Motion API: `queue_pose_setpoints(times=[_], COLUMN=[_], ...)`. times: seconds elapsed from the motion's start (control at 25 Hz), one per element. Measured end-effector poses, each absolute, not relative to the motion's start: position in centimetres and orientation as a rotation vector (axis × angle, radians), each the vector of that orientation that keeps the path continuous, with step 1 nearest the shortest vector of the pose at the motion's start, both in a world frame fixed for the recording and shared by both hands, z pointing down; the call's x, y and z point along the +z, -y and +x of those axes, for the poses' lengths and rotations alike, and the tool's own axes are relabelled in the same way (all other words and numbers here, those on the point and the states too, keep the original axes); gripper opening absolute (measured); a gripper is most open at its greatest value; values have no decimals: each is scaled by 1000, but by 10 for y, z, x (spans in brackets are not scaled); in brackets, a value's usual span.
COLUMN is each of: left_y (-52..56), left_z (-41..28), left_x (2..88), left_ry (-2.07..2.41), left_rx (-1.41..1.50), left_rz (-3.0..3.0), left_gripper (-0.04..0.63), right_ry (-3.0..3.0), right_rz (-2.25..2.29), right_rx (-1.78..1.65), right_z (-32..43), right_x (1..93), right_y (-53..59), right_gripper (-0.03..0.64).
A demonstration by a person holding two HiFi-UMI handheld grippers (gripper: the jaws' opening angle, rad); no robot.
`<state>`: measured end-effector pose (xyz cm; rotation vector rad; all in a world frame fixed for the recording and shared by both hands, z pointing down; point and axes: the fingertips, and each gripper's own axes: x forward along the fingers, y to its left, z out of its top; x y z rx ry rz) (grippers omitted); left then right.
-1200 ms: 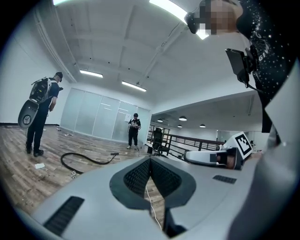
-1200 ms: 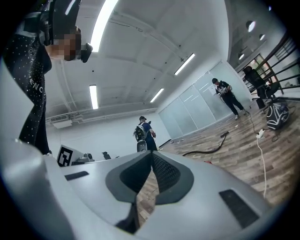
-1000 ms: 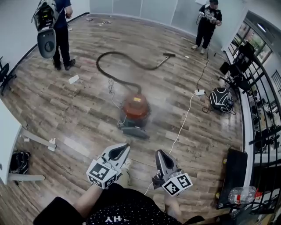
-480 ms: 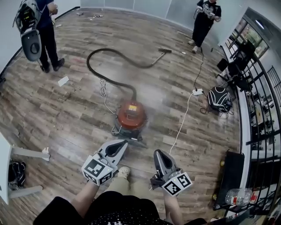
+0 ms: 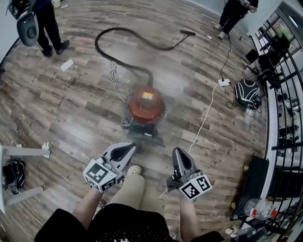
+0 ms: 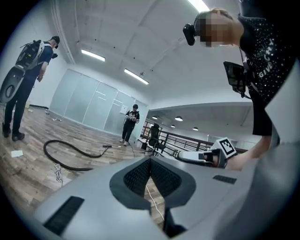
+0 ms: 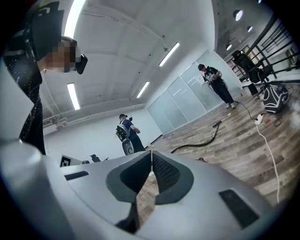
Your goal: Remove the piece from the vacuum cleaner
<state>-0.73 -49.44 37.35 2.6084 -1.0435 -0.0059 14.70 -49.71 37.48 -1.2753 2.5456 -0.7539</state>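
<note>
A red canister vacuum cleaner (image 5: 147,106) stands on the wood floor straight ahead of me. Its black hose (image 5: 118,40) loops away to a floor nozzle (image 5: 187,32); the hose (image 6: 65,155) also shows in the left gripper view, and the hose (image 7: 197,143) shows in the right gripper view too. My left gripper (image 5: 129,148) and right gripper (image 5: 178,152) are held side by side just short of the vacuum, touching nothing. Both are shut and empty: the left gripper (image 6: 150,159) and the right gripper (image 7: 151,153) each show jaws closed tip to tip.
A white power cable (image 5: 203,124) runs from near my feet to a power strip (image 5: 224,82). A black bag (image 5: 248,93) and a railing (image 5: 284,118) line the right side. One person with a backpack vacuum (image 5: 33,21) stands far left, another person (image 5: 236,12) far right. A white frame (image 5: 23,152) lies at left.
The view has closed in on the vacuum cleaner, which now sits nearer and lower in the head view. Both grippers stay shut and side by side.
</note>
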Motion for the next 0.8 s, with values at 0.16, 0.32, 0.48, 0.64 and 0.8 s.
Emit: queue_pose_setpoints(times=[0.16,0.32,0.48,0.64,0.8], left_y=[504,512,523,538,546], left_z=[-7,-12,-20,-30,-40], left_x=[420,477,542,606,658], left_ry=[1043,1030,1079,1139,1206], left_rx=[-62,-105,-84,-104,-165], left_rz=[2596,2586,2593,2604,2644], left_gripper=[8,8,8,8,8], right_ry=[-2579,-2569,-2562,-2541,-2488], right_rz=[-1275,-1311,-1365,-1350,-1325], right_rx=[-755,-768,-710,-573,-443], right_z=[149,158,175,190,203], right_x=[428,495,560,613,655], right_y=[501,503,515,538,548], right_gripper=[11,11,11,11,11])
